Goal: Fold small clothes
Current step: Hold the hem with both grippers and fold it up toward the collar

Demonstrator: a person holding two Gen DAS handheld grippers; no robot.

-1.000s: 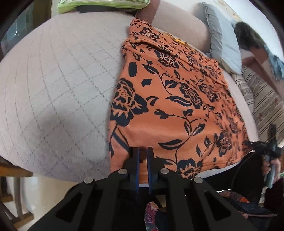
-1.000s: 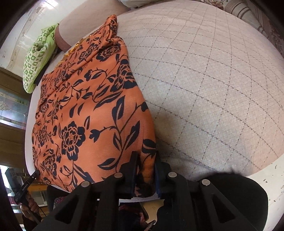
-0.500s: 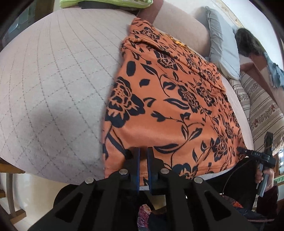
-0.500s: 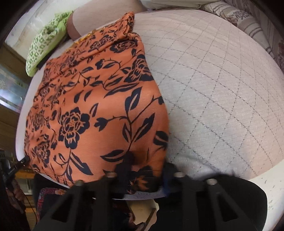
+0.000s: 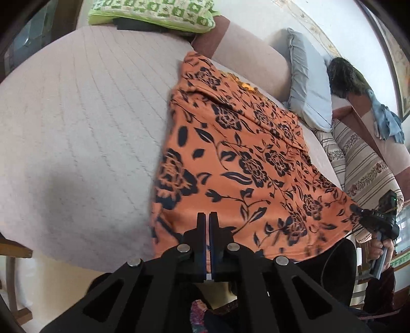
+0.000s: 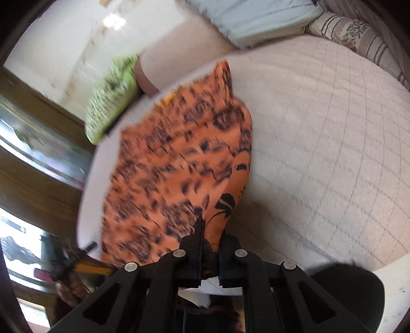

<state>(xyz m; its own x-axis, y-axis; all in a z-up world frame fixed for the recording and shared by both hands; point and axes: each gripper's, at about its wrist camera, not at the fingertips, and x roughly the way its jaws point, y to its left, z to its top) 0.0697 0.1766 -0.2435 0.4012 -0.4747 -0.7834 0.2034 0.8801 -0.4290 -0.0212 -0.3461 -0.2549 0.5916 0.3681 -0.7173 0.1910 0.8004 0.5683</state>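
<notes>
Both jaws are clamped on the near hem of the cloth (image 5: 238, 164). Your left gripper (image 5: 207, 217) has its pads pressed together, and the hem's left part runs into the slot between them. Your right gripper (image 6: 208, 225) has just been closing, and it now pinches a raised fold at the cloth's right near corner; orange fabric fills the narrow gap between its pads.

The cloth is orange with a dark flower and leaf print. It lies along the middle of the bed (image 5: 77, 128), stretching from the near edge toward the far one, where its narrow end reaches the brown bolster (image 5: 246, 59). In the left wrist view it lies mostly flat, with wrinkles toward the far end. In the right wrist view that picture is blurred, yet you can see the held corner lifted off the quilted cover into a ridge.

A green patterned pillow (image 5: 153, 12) sits at the far left corner of the bed. A grey pillow (image 5: 310, 84) leans at the far edge, right of the cloth, and a striped cushion (image 5: 364, 164) lies along the right edge. Your right hand (image 5: 381, 251) and its gripper show at the right edge of the left wrist view, beside the cloth's near right corner.
</notes>
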